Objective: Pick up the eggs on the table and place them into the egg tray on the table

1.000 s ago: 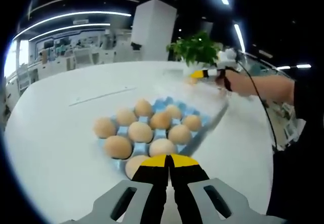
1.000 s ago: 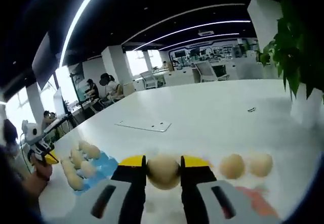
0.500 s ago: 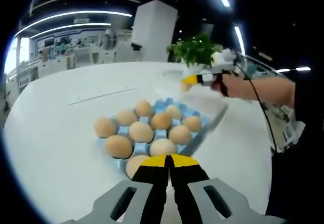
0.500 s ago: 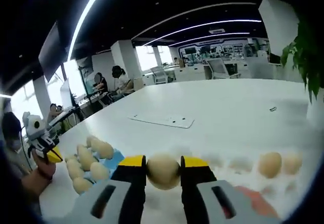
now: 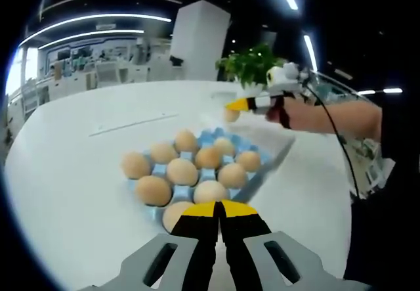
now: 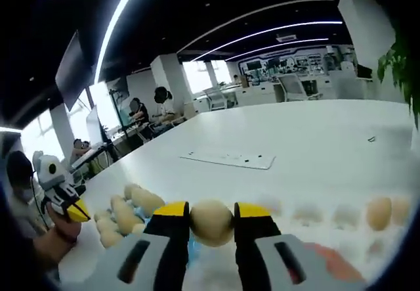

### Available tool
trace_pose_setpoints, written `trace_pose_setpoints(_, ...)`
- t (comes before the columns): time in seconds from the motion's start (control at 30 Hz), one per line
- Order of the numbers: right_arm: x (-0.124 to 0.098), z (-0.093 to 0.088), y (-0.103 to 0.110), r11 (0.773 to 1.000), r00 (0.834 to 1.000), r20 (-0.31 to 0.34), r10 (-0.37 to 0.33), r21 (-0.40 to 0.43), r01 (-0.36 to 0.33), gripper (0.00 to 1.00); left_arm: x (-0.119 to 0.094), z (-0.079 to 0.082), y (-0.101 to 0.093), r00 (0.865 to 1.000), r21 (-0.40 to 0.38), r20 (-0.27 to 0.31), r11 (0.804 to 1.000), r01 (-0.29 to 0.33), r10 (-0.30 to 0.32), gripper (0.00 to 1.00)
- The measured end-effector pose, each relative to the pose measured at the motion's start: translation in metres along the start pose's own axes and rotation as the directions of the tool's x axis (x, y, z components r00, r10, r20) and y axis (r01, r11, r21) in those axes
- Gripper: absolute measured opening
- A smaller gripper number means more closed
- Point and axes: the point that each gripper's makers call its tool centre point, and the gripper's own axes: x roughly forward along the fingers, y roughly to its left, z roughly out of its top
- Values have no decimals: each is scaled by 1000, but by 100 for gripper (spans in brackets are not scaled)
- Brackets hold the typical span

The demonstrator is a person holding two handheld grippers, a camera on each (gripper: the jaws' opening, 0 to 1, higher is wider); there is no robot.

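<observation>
One egg [image 6: 211, 223] sits clamped between the yellow-tipped jaws of our right gripper [image 6: 211, 220], held above the white table [image 6: 315, 153]; in the left gripper view we see that same gripper [image 5: 237, 106] beyond the tray [image 5: 262, 154], egg [image 5: 231, 114] at its tip; our left gripper [image 5: 220, 213] has its jaws pressed together on nothing, just short of the blue tray's near edge; nine eggs [image 5: 182, 171] fill its cups; more eggs [image 6: 378, 213] lie loose on the table; a plant [image 5: 252, 64] stands behind.

A blue egg tray [image 5: 257, 152] holds ten tan eggs [image 5: 182, 171]; another egg [image 6: 211, 223] sits clamped between jaws.
</observation>
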Motion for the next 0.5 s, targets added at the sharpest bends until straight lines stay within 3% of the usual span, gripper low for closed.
trace_pose_setpoints(0.5, 32, -2, 38, 996, 995, -64, 74, -41, -77, 27, -1, -2, -3, 1000, -13, -1, 1000, 9, -9, 1)
